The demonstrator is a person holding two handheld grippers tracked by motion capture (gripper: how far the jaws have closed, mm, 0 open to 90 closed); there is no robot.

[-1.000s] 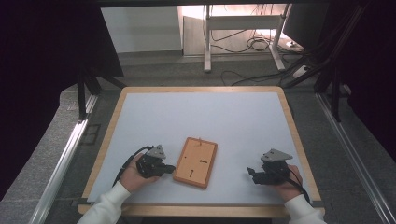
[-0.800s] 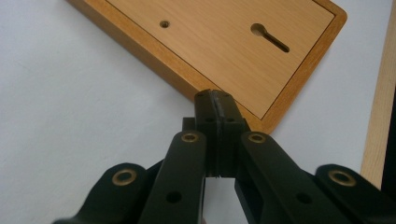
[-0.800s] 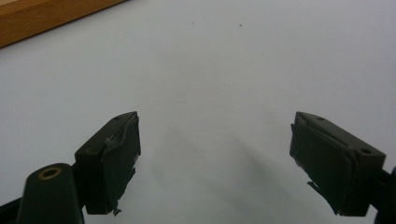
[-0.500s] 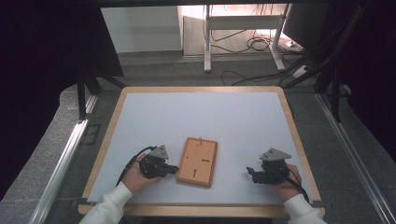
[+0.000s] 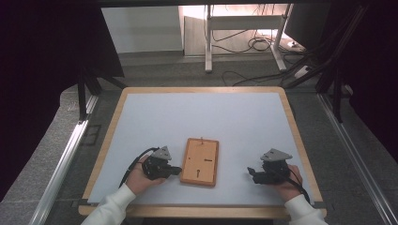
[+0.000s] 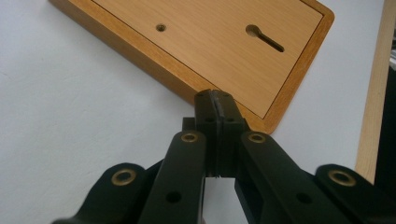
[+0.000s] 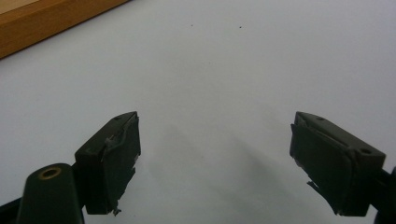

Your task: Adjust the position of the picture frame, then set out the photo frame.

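Board: the wooden board (image 5: 201,161) lay flat near my front edge of the tabletop (image 5: 197,117).
Left gripper (image 5: 176,170): my jaws were pressed together, empty, at the board's edge.
Right gripper (image 5: 250,172): my jaws stood wide, empty, well apart from the board.

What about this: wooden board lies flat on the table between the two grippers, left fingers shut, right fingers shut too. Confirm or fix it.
One thing is wrong: the right gripper has its fingers wide apart with nothing between them, as the right gripper view shows. The rest stands: the wooden board lies flat on the table between the grippers, and the left gripper has its fingers shut, as the left gripper view shows.
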